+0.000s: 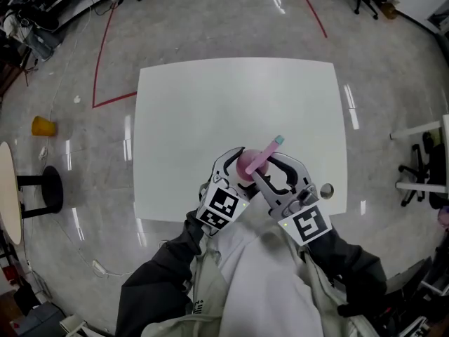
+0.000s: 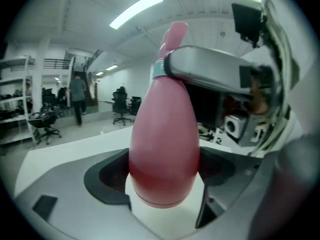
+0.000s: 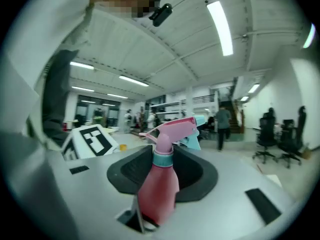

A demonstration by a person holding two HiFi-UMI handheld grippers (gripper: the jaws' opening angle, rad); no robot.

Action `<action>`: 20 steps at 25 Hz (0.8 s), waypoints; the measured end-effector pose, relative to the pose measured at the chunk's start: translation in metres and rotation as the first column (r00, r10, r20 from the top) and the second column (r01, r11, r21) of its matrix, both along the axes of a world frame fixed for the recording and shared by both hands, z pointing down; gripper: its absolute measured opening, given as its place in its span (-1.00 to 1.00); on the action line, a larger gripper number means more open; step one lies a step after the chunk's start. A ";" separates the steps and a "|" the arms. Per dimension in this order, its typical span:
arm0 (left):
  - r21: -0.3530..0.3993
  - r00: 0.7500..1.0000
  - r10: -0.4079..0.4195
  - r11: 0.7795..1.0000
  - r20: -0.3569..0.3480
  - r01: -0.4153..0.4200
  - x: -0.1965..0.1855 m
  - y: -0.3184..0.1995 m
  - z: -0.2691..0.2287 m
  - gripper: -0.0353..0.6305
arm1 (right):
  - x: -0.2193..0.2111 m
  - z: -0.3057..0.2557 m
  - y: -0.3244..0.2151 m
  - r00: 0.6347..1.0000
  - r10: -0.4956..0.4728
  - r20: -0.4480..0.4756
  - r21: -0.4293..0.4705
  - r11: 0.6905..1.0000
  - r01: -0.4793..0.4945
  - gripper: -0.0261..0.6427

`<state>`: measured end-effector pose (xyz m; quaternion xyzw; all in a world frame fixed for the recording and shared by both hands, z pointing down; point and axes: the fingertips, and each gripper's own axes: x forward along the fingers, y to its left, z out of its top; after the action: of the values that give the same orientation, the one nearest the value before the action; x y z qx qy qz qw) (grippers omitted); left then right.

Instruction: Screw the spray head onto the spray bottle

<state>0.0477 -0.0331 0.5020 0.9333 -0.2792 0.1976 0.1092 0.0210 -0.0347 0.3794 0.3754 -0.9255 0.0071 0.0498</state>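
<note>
Pink spray bottle (image 2: 165, 144) clamped in left gripper (image 2: 165, 178) jaws; right gripper (image 3: 162, 170) jaws clamp its seated spray head (image 3: 175, 128); tightening seemingly remains.

**Legible markings: none**

No word, number or brand name can be read in any view. The only printed signs are black-and-white square marker patterns. One is on the left cube (image 1: 223, 207), which is part of the left gripper (image 1: 235, 168). The other is on the right cube (image 1: 309, 225), which is part of the right gripper (image 1: 261, 171). Both are coded patterns, not letters. In the right gripper view the left cube (image 3: 95, 138) shows its pattern again, at the left of the frame.
</note>
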 end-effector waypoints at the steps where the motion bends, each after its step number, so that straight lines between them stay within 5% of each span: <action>1: -0.003 0.998 -0.064 0.998 0.026 0.064 0.000 -0.004 0.003 0.37 | 0.004 0.000 -0.005 0.995 0.096 0.014 -0.013 0.995 -0.096 -0.56; 4: -0.035 0.986 -0.167 0.985 -0.006 0.167 -0.001 -0.009 0.000 0.37 | -0.005 -0.004 -0.006 0.977 0.209 0.038 0.008 0.978 -0.210 -0.55; 9: -0.017 0.992 -0.106 0.994 -0.069 0.105 -0.018 -0.006 -0.010 0.37 | -0.010 0.003 0.020 0.994 0.038 0.098 -0.022 0.999 -0.036 -0.51; 13: 0.034 0.997 0.037 0.999 -0.072 -0.034 -0.029 -0.004 -0.017 0.37 | 0.015 0.007 0.021 0.990 -0.077 0.119 -0.019 0.997 0.079 -0.14; 16: 0.072 0.973 0.231 0.971 -0.021 -0.229 -0.028 0.018 -0.015 0.37 | 0.012 -0.008 0.021 0.972 -0.208 0.112 -0.009 0.978 0.210 0.04; 20: 0.062 0.956 0.293 0.954 0.005 -0.292 -0.023 0.032 -0.005 0.37 | -0.016 -0.020 0.036 0.939 -0.337 -0.068 0.025 0.940 0.339 0.01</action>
<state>0.0247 -0.0010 0.4969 0.9677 -0.1437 0.2007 0.0505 0.0053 0.0010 0.3598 0.2117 -0.9742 -0.0305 0.0725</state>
